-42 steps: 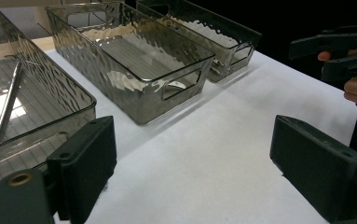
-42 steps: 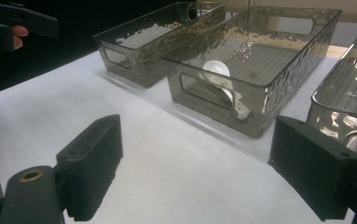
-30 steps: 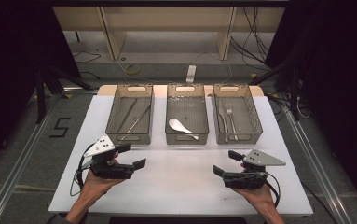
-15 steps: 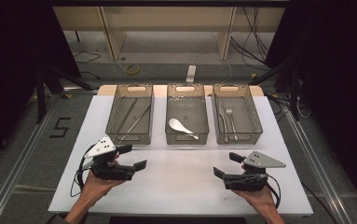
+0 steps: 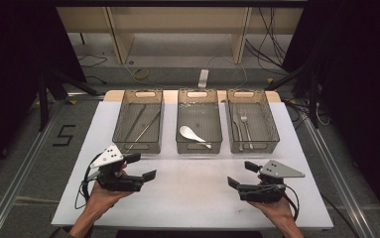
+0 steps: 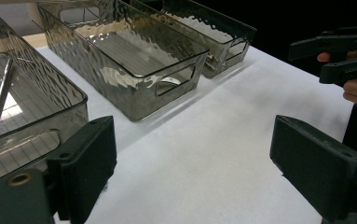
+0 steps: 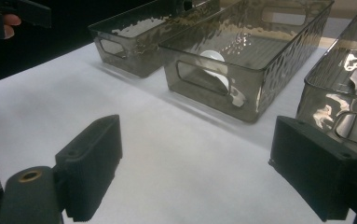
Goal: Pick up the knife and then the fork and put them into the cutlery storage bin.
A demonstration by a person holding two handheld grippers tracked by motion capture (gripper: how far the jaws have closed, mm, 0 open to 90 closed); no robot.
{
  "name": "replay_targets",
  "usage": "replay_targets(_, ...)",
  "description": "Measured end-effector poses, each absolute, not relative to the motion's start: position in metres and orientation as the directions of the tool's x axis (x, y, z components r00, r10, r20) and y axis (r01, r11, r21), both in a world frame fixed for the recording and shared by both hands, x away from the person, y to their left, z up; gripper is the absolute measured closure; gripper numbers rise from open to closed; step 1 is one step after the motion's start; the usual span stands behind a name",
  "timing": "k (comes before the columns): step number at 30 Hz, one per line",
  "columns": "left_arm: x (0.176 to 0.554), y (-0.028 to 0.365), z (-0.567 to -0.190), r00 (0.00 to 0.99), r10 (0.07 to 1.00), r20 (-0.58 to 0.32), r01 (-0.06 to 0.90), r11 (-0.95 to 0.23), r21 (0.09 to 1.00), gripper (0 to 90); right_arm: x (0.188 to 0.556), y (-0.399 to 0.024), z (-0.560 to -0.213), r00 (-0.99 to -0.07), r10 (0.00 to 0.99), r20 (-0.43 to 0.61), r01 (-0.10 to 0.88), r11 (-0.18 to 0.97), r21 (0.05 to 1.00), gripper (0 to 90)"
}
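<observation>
Here the left gripper (image 5: 140,166) sits over the near left part of the white table (image 5: 192,198), held in the person's left hand (image 5: 105,196), and its jaws stand wide apart with nothing between them; the left gripper view shows bare table top in the gap. The right gripper (image 5: 241,174) is over the near right part of the table, in the right hand (image 5: 272,210), its jaws likewise spread wide and holding nothing. The two grippers are well apart, each pointing inward toward the table's middle. Along the far edge stand three clear grey bins in a row. The left bin (image 5: 120,126), toward the far left corner, holds long thin metal utensils (image 5: 143,130) lying lengthwise; what kind they are is too small to tell. The middle bin (image 5: 199,148) holds a white spoon (image 5: 192,135) lying flat near its near end, bowl to the left. The right bin (image 5: 272,124), toward the far right corner, holds metal cutlery (image 5: 244,130), a fork among it. Each gripper lies just near of the bins, short of their near walls and not touching them.
</observation>
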State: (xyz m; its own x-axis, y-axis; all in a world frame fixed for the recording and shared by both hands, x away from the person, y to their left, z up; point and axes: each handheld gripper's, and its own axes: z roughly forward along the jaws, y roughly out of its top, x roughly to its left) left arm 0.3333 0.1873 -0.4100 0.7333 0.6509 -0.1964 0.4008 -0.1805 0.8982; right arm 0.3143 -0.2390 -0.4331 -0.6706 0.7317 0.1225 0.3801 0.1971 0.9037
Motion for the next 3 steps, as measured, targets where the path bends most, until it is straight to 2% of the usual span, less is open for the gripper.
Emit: replay_targets(3,0.3334,0.1872,-0.4101,0.731,0.652,-0.199,0.403,-0.178,0.898,13.9,0.3146,-0.2389,-0.4332,-0.671,0.731,0.119,0.378,0.199,0.904,17.3)
